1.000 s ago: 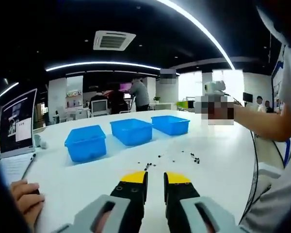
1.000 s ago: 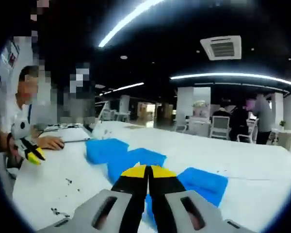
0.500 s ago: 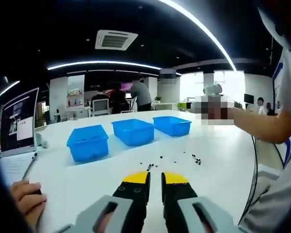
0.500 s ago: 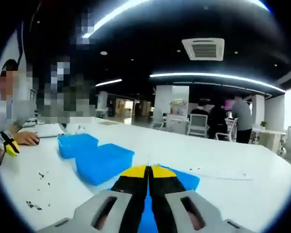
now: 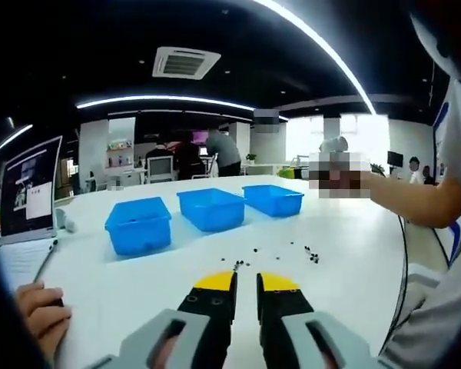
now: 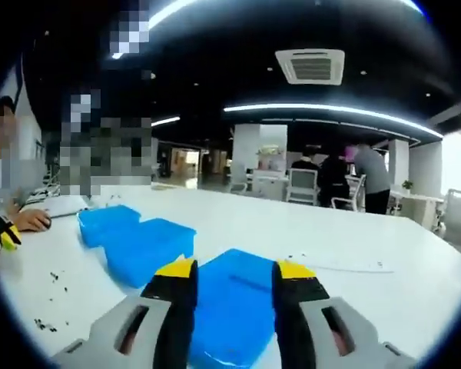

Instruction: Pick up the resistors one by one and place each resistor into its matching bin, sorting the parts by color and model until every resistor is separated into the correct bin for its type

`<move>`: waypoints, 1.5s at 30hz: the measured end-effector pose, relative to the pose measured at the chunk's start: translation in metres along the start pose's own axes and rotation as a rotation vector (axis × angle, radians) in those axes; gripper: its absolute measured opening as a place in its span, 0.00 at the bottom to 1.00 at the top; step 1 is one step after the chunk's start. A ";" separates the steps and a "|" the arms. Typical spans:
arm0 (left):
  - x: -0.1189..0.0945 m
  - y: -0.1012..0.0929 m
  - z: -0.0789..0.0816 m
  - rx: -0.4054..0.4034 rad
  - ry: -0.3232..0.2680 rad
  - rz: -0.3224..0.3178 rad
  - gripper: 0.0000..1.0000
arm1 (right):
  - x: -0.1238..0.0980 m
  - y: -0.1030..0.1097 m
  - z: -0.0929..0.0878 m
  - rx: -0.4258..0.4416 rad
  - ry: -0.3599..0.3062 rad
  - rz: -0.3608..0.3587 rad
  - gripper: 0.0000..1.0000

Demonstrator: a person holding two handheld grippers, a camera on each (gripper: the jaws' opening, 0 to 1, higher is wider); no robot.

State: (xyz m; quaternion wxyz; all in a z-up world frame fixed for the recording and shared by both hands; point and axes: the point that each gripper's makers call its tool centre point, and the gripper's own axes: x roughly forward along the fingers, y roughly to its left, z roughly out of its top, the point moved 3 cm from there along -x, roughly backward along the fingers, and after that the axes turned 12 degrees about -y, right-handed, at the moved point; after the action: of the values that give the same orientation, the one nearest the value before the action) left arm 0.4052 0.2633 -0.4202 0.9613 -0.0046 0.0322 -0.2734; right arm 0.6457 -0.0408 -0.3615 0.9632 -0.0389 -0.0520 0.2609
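Three blue bins stand in a row on the white table: the left bin (image 5: 138, 224), the middle bin (image 5: 211, 208) and the right bin (image 5: 273, 199). Small dark resistors (image 5: 311, 254) lie scattered in front of them. My left gripper (image 5: 246, 283) hovers low over the near table, its yellow-tipped jaws a narrow gap apart with nothing between them. My right gripper (image 6: 234, 269) is open above the nearest bin (image 6: 230, 315), and I see nothing between its jaws. The other two bins (image 6: 150, 246) lie beyond it, with loose resistors (image 6: 50, 277) on the table at the left.
A laptop (image 5: 27, 200), a sheet of paper with a pen (image 5: 46, 263) and a person's hand (image 5: 38, 311) sit at the table's left. A person's forearm (image 5: 415, 196) reaches in from the right. A white sheet (image 6: 338, 265) lies past the bins. People and chairs stand far behind.
My right gripper has gone from shut to open while its view moved in over the nearest bin. The left gripper's jaws have narrowed slightly.
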 end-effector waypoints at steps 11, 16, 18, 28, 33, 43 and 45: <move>0.000 -0.002 -0.002 -0.033 -0.011 -0.014 0.14 | -0.001 -0.003 -0.001 -0.018 0.018 0.010 0.33; 0.001 -0.002 -0.003 -0.027 -0.007 -0.010 0.14 | -0.002 -0.004 -0.001 -0.019 0.029 0.024 0.32; 0.001 -0.001 -0.004 -0.027 -0.008 -0.009 0.14 | -0.002 -0.003 0.000 -0.022 0.039 0.037 0.31; 0.002 -0.003 -0.009 0.026 0.013 -0.011 0.15 | 0.001 0.047 0.012 -0.024 0.184 0.267 0.29; 0.002 -0.002 -0.010 0.010 0.010 -0.009 0.15 | 0.003 0.082 0.022 -0.047 0.212 0.400 0.28; -0.001 0.000 -0.013 0.000 0.012 -0.006 0.15 | -0.025 0.161 -0.013 -0.148 0.484 0.798 0.23; -0.001 0.001 -0.014 0.002 0.011 -0.007 0.15 | -0.035 0.171 -0.029 -0.191 0.569 0.866 0.22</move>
State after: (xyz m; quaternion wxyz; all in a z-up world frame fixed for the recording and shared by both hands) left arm 0.4042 0.2649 -0.4337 0.9602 -0.0020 0.0373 -0.2768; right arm 0.5344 0.0871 -0.4101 0.7353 -0.2137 0.2090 0.6082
